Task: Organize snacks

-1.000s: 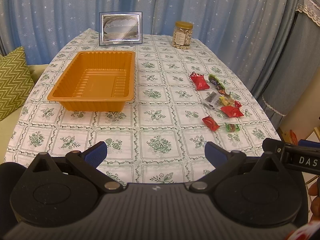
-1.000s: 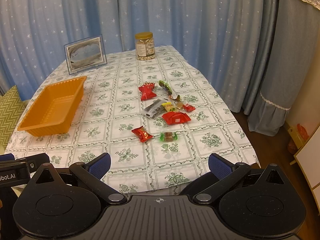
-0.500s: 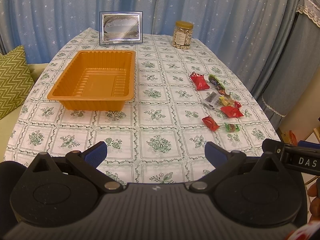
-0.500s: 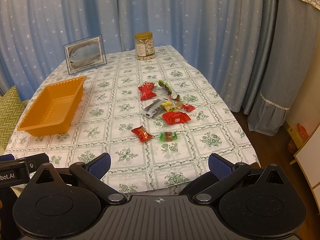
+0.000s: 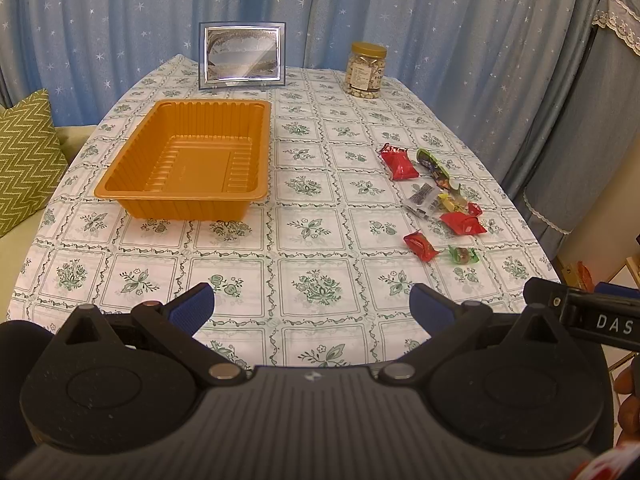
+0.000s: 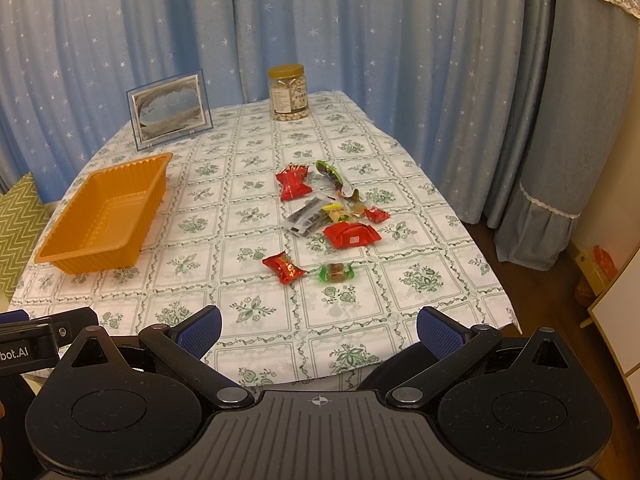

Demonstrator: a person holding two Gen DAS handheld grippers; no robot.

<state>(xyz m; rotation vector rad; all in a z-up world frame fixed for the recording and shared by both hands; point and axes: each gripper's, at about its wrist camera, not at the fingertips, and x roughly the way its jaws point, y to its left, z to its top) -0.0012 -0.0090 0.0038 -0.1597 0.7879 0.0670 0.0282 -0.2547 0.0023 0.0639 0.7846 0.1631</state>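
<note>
Left wrist view: green cushion [image 5: 24, 160] far left, empty orange tray [image 5: 188, 160] on table [image 5: 312, 236], snacks [image 5: 436, 200] scattered right of tray, well apart. Left gripper [image 5: 311, 312] fingers spread wide, holding nothing. Right gripper [image 6: 318, 326] likewise spread, short of snacks.

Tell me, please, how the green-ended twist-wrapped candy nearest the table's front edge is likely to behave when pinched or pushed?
The candy looks small, so probably very light. Its twisted green ends would likely crumple, while the brown middle seems firmer to pinch. Pushed, it may skid on the tablecloth rather than roll.
</note>
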